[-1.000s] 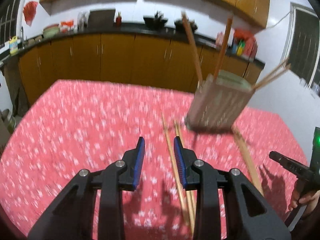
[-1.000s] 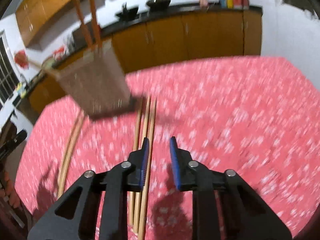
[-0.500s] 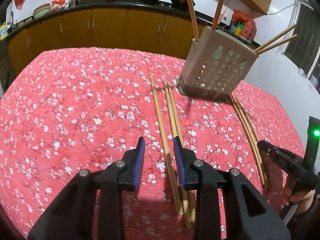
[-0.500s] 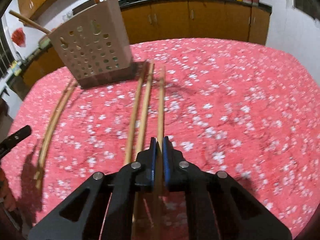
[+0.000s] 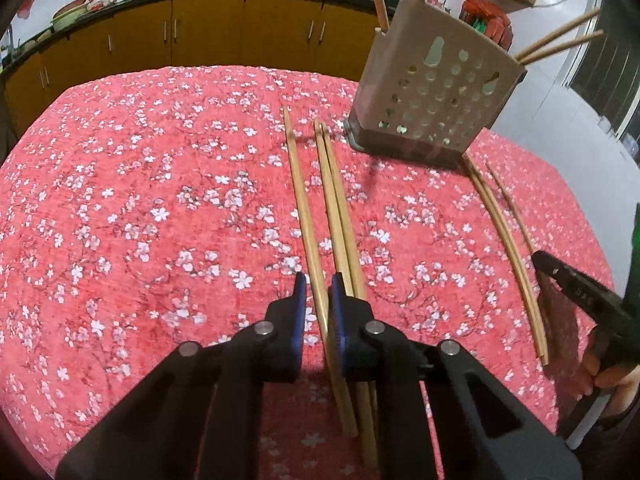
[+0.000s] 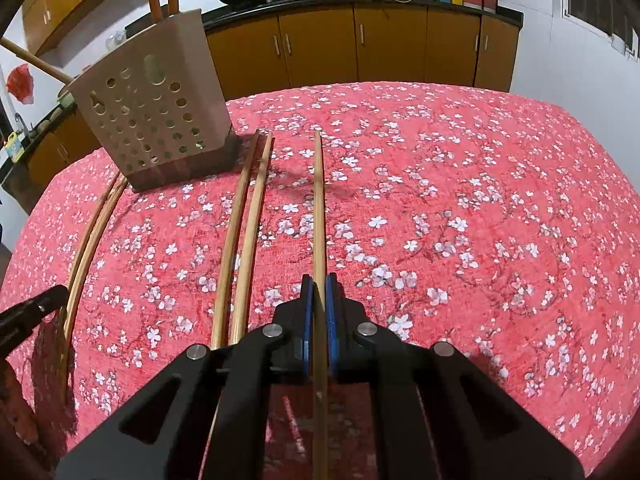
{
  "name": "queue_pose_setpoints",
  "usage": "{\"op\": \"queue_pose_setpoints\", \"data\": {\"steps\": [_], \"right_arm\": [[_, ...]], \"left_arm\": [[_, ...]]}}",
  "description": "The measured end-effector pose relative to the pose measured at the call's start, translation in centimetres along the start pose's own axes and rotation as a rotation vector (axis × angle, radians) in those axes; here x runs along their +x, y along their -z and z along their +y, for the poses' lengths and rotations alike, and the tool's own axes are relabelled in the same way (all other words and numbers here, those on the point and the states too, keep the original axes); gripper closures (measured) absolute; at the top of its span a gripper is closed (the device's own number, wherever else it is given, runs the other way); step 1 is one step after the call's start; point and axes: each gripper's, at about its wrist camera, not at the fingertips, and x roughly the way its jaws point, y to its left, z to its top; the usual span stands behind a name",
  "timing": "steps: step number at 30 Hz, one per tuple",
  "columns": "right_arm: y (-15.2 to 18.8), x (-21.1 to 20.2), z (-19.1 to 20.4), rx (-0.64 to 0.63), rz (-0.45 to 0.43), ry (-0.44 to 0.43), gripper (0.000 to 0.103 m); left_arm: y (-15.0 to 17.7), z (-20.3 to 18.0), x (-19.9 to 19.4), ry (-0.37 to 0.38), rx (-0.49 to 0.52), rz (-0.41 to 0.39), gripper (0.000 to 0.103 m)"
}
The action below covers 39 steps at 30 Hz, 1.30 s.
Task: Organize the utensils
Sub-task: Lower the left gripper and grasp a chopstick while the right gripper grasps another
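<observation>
Wooden chopsticks lie lengthwise on a red flowered tablecloth. A beige perforated utensil holder (image 5: pixel 436 92) with several chopsticks standing in it sits at the far side, and also shows in the right wrist view (image 6: pixel 154 108). My left gripper (image 5: pixel 317 284) straddles a single chopstick (image 5: pixel 300 200), jaws narrowly open around it; a pair (image 5: pixel 336 200) lies just right of it. My right gripper (image 6: pixel 319 286) is shut on a single chopstick (image 6: pixel 318 208), with a pair (image 6: pixel 248 220) to its left.
Two more chopsticks (image 5: pixel 500 232) lie at the right of the left wrist view, and appear at the left of the right wrist view (image 6: pixel 94 232). Another black gripper tip (image 5: pixel 576 292) sits beside them. Wooden kitchen cabinets (image 6: pixel 360 44) stand beyond the table.
Both grippers came down and forward onto the chopsticks. The right gripper closed on its single chopstick. The left jaws narrowed around their chopstick.
</observation>
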Motion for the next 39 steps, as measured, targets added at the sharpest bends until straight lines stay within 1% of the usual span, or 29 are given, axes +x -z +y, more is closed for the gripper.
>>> {"op": "queue_pose_setpoints", "data": {"steps": [6,12,15,18,20,24,30,39], "right_arm": [[0.3,-0.4,0.2,-0.008,0.003,-0.004,0.095],[0.4,-0.3,0.5,-0.032,0.004,0.003,0.095],[0.0,0.0,0.4,-0.045,0.007,0.002,0.095],[-0.8,0.6,0.3,-0.041,0.004,0.01,0.096],[-1.4,1.1,0.2,-0.033,-0.003,0.017,0.096],[-1.9,1.8,-0.1,-0.014,-0.018,0.018,0.095],[-1.8,1.8,-0.1,-0.011,-0.024,0.01,0.095],[-1.8,1.8,-0.3,-0.004,-0.025,0.003,0.094]], "left_arm": [[-0.1,-0.4,0.2,-0.038,0.036,-0.012,0.092],[-0.1,-0.8,0.5,-0.097,0.09,-0.031,0.094],[-0.7,0.2,0.6,-0.118,0.079,-0.03,0.095],[-1.6,2.3,0.8,-0.16,0.047,-0.032,0.095],[-2.0,3.4,0.8,-0.176,0.036,-0.037,0.095],[-2.3,4.5,0.8,-0.16,0.016,-0.05,0.094],[-2.3,5.1,0.6,-0.147,0.007,-0.05,0.093],[-2.2,4.7,0.7,-0.15,0.004,-0.051,0.093]]}}
